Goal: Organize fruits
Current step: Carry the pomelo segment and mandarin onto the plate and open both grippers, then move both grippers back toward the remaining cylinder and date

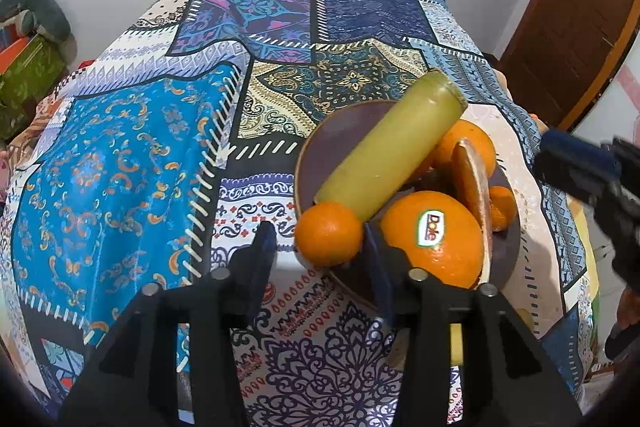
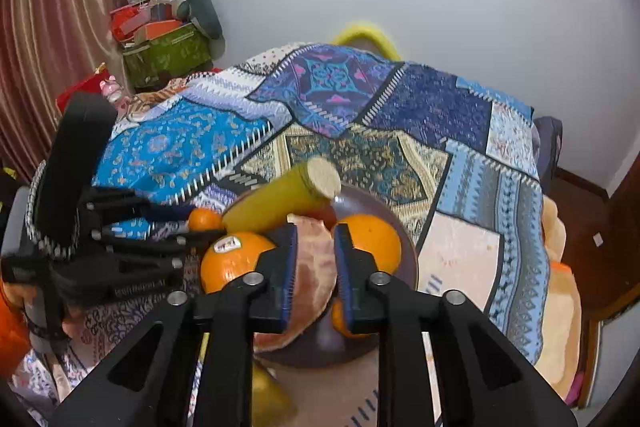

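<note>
A dark round bowl (image 1: 320, 143) sits on the patchwork cloth and holds fruit. A green sugarcane piece (image 1: 392, 147) lies across it. A big orange with a Dole sticker (image 1: 436, 239), a small orange (image 1: 328, 233) on the near rim, another orange (image 1: 464, 143) and a pomelo wedge (image 1: 474, 183) are in it. My left gripper (image 1: 320, 247) is open, its fingers either side of the small orange. My right gripper (image 2: 316, 267) is around the pomelo wedge (image 2: 314, 267); the pads look close to it, contact unclear. The bowl (image 2: 412, 267) and sugarcane (image 2: 280, 199) show there too.
The patchwork cloth (image 1: 120, 155) covers the table, with its edge dropping at right. A yellow-green fruit (image 2: 268, 399) lies on the cloth near the bowl. Boxes and a grey cushion (image 2: 168, 39) stand at the far left by the curtain. A wooden door (image 1: 568, 27) is at right.
</note>
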{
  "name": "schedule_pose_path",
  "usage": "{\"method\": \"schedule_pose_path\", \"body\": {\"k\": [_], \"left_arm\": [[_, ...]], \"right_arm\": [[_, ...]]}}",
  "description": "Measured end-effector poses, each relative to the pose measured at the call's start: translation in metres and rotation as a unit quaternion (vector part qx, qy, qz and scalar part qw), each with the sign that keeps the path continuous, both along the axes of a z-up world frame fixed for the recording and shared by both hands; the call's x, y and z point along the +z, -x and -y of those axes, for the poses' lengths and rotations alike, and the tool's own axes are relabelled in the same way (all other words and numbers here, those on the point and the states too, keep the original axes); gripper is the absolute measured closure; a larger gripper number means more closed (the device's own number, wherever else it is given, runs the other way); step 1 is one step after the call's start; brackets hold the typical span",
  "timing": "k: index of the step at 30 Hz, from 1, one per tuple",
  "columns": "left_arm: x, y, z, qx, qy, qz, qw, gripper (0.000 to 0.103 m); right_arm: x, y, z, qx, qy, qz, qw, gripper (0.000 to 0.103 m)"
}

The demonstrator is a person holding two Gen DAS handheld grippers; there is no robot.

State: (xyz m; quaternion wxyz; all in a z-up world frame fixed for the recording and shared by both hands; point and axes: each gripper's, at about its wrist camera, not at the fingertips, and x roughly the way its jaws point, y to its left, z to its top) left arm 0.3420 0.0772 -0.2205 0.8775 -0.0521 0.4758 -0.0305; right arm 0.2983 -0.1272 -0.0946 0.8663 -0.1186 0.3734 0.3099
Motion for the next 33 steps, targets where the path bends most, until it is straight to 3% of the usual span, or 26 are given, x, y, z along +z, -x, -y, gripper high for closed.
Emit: {"method": "schedule_pose_path", "body": {"k": [7, 12, 15, 20, 25, 32, 33], "left_arm": [[0.010, 0.019, -0.003, 0.004, 0.001, 0.007, 1.0000, 0.046], [0.019, 0.045, -0.006, 0.008, -0.004, 0.012, 0.9999, 0.044], [0.021, 0.063, -0.008, 0.010, -0.009, 0.013, 0.9998, 0.040], [0.016, 0.093, -0.009, 0.010, -0.020, 0.005, 0.9997, 0.038], [0.007, 0.115, -0.011, 0.013, -0.025, -0.009, 0.9995, 0.038], [-0.003, 0.134, -0.001, 0.004, -0.020, -0.027, 0.9994, 0.038], [-0.003, 0.136, 0.002, 0.003, -0.017, -0.028, 0.9995, 0.038]], "right_arm": [[-0.007, 0.019, 0.015, -0.001, 0.003, -0.014, 1.000, 0.068], [-0.018, 0.039, 0.022, 0.007, 0.010, -0.031, 0.999, 0.064], [-0.028, 0.050, 0.025, 0.010, 0.011, -0.047, 0.999, 0.056], [-0.050, 0.066, 0.017, 0.046, 0.031, -0.077, 0.996, 0.055], [-0.062, 0.068, 0.003, 0.060, 0.057, -0.071, 0.994, 0.049], [-0.075, 0.062, -0.005, 0.067, 0.088, -0.082, 0.991, 0.048], [-0.077, 0.062, -0.005, 0.068, 0.095, -0.079, 0.990, 0.052]]}}
